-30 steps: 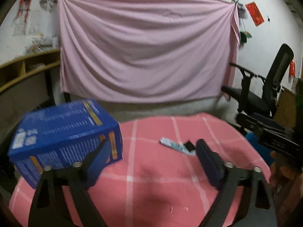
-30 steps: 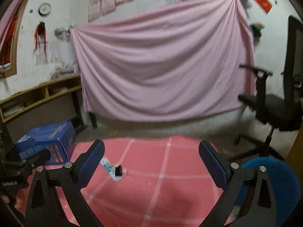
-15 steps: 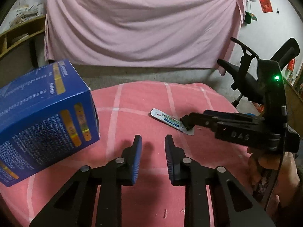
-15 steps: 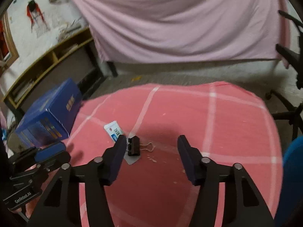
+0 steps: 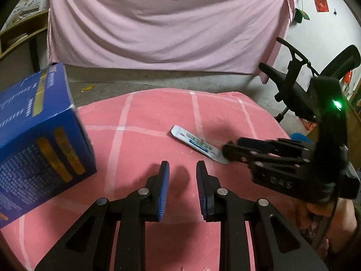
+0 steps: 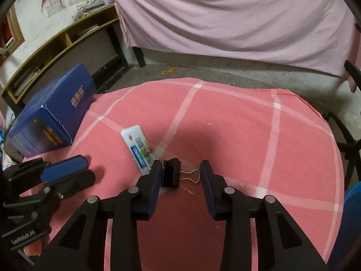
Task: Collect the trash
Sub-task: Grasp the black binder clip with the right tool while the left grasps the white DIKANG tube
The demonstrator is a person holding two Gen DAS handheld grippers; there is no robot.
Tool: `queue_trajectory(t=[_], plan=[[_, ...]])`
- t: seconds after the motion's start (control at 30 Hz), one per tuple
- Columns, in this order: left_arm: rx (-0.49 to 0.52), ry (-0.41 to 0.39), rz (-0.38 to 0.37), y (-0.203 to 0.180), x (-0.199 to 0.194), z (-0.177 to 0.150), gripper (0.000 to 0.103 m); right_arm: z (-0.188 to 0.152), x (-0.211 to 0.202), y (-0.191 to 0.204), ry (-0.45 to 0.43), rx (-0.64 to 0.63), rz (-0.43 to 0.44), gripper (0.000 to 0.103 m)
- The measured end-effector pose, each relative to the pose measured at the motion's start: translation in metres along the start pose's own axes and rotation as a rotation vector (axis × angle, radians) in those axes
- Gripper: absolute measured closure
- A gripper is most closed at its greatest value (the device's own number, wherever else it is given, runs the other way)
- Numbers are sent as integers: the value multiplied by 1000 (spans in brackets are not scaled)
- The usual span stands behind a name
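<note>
A flat white and blue wrapper [image 6: 140, 149] lies on the pink checked cloth [image 6: 237, 135], with a black binder clip [image 6: 172, 175] at its near end. My right gripper [image 6: 181, 171] is open and low over the cloth, the clip between its fingers, close to the left finger. In the left wrist view the wrapper [image 5: 194, 143] lies ahead to the right, and the right gripper [image 5: 227, 152] covers its end. My left gripper [image 5: 182, 169] is open with a narrow gap and empty, short of the wrapper.
A blue cardboard box [image 5: 33, 140] stands at the cloth's left edge, also in the right wrist view [image 6: 49, 113]. A black office chair [image 5: 300, 83] stands at the right. A pink sheet [image 5: 162, 22] hangs behind. Wooden shelves [image 6: 56, 45] line the left wall.
Both grippers tilted down toward the cloth and narrowed from wide open. The right gripper moved onto the binder clip at the wrapper's end. The left gripper opened slightly since half a second ago.
</note>
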State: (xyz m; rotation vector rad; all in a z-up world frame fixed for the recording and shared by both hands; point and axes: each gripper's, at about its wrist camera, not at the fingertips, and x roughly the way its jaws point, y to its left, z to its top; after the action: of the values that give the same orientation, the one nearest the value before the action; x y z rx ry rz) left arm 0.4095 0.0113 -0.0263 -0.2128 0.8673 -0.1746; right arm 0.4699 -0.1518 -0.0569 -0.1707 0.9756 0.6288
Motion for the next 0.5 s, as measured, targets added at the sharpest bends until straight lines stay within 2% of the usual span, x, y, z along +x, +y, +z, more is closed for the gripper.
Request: queue_trajectory(t=[0.1, 0.17, 0.23, 0.37, 0.5], plan=[[-15, 11, -4, -6, 8, 8, 81, -9, -11, -9, -5, 7, -48, 71], [-25, 17, -10, -12, 14, 13, 76, -17, -20, -12, -8, -22, -133, 71], [-44, 40, -27, -20, 24, 18, 73, -29, -35, -19, -17, -16, -182, 71], [-82, 94, 20, -33, 44, 22, 71, -47, -55, -34, -45, 70, -158, 71], [-160, 86, 54, -35, 52, 29, 65, -56, -67, -39, -66, 95, -155, 71]])
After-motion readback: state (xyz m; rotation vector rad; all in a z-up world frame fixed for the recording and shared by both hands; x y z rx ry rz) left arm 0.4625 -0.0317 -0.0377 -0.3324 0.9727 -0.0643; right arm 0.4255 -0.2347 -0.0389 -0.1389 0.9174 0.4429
